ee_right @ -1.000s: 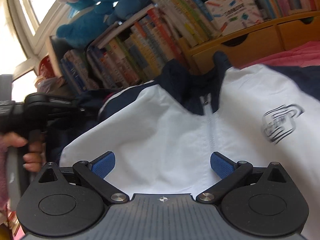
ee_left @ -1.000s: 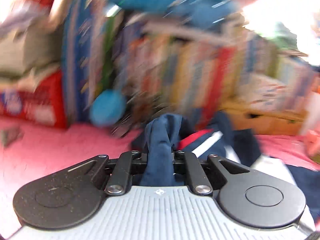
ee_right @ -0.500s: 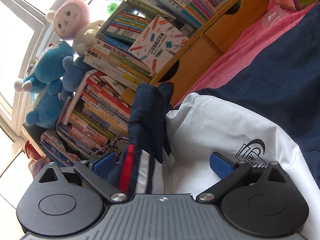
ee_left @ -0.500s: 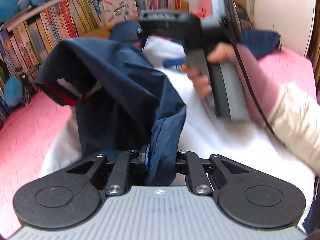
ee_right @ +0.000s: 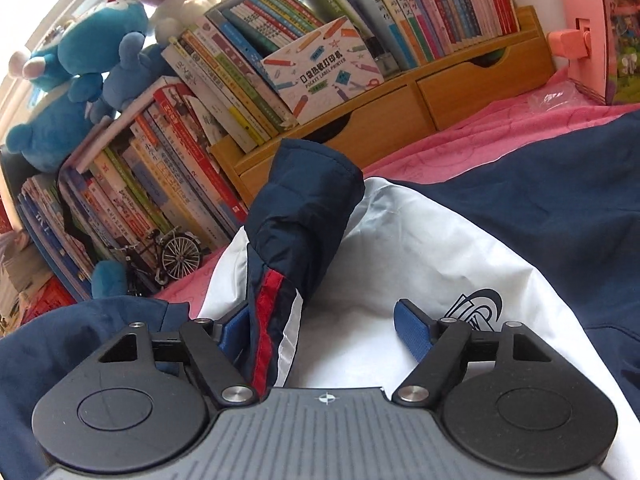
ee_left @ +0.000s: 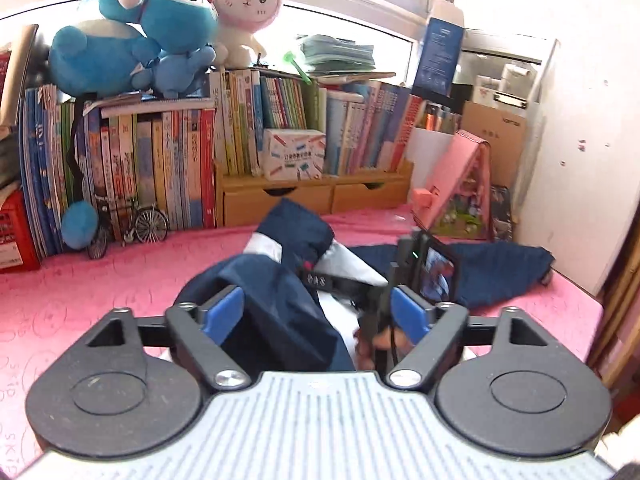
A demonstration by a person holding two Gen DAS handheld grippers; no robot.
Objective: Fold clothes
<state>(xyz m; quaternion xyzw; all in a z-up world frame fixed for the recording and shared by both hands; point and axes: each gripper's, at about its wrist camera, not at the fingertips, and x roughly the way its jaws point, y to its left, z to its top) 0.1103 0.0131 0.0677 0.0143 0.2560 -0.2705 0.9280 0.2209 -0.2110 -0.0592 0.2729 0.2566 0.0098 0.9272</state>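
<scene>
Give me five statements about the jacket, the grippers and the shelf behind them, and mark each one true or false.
1. The jacket is navy and white. True.
2. The jacket lies on a green cover. False: the cover is pink.
3. The navy sleeve with the red and white stripe stands between the right gripper's fingers. True; those fingers are closing, and only the left one seems to touch the sleeve.
4. The left gripper is clamped shut on navy cloth. False: its fingers are opening, and the cloth lies loose between them.
5. A small model bicycle stands in front of the books. True.
</scene>
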